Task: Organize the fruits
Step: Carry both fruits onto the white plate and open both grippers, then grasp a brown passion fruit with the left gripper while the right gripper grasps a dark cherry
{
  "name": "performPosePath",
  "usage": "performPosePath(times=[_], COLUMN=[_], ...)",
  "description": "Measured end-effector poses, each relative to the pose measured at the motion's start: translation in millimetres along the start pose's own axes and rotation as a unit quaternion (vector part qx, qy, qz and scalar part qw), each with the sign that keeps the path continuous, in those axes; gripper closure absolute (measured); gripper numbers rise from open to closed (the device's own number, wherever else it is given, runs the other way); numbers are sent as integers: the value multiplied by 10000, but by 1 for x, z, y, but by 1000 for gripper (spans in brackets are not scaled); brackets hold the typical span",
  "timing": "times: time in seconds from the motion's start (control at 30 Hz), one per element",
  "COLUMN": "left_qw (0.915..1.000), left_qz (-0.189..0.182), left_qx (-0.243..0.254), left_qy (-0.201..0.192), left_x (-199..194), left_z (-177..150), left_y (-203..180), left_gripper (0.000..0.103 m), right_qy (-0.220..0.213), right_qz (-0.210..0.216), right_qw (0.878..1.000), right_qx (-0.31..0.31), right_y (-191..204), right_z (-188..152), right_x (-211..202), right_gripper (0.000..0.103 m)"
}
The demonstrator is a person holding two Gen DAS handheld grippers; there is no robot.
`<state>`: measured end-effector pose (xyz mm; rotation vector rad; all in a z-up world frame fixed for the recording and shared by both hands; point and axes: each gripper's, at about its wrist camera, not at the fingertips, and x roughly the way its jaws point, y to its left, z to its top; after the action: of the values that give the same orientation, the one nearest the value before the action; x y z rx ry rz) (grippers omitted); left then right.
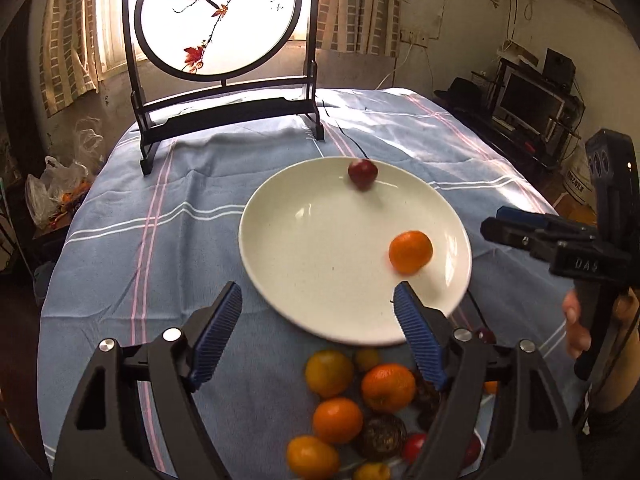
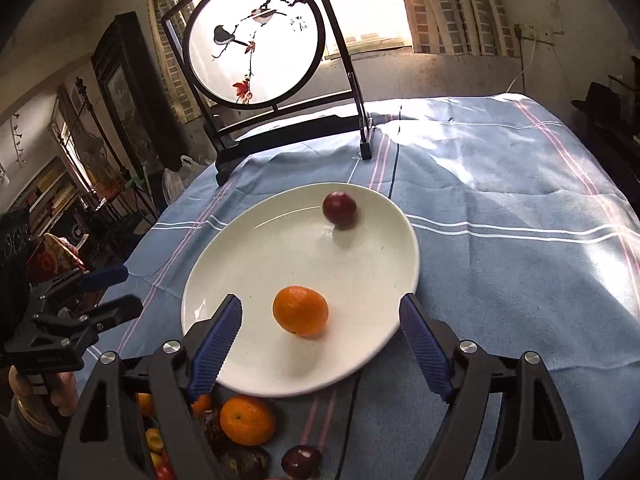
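Note:
A white plate lies on the blue tablecloth and holds a tangerine and a dark red fruit. The same plate, tangerine and red fruit show in the right wrist view. A pile of loose tangerines, yellow and dark fruits lies on the cloth in front of the plate, below my left gripper, which is open and empty. My right gripper is open and empty above the plate's near side, with the tangerine between its fingers' lines. It also shows in the left wrist view.
A black-framed round screen with painted birds stands at the table's far edge. The blue tablecloth spreads to the right of the plate. Plastic bags sit off the table's left side. A person's hand holds the right gripper.

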<state>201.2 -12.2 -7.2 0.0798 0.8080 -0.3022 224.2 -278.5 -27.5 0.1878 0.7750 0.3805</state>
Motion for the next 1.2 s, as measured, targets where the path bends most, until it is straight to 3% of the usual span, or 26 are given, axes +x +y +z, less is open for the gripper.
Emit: performPosePath(times=[0.27,0.4,0.5,0.67,0.87,0.93,1.2], left_qw=[9991,9986,9972,9972,9980,9981,9986], left_qz=[138,78,-126,-56,549,548,514], left_qx=[227,-75,-427,-614,-44,39,25], left_qy=[316,520,596,420,302,280,122], left_x=[-45,-41,-30,-21,-19,-20,-32], left_z=[-111,-142,-149,-149,-152,-150,-156], left_y=[4,14,19,13,-11,-14,-11], left_gripper=[28,49,55,57,59,66,66], right_qy=[62,111,115,118,91,129,377], right_qz=[-259,-353,-297,-270,-273,-302,-346], right_qw=[9996,9993,9995,9996,9996,9994,9953], right_qx=[-81,7,52,8,-48,-91,-822], right_y=[-7,-8,-4,4,6,7,34], right_z=[-84,-112,-121,-124,-127,-129,-149], right_x=[-54,-62,-65,-68,-73,-71,-57], right_gripper=[21,21,21,21,21,21,22])
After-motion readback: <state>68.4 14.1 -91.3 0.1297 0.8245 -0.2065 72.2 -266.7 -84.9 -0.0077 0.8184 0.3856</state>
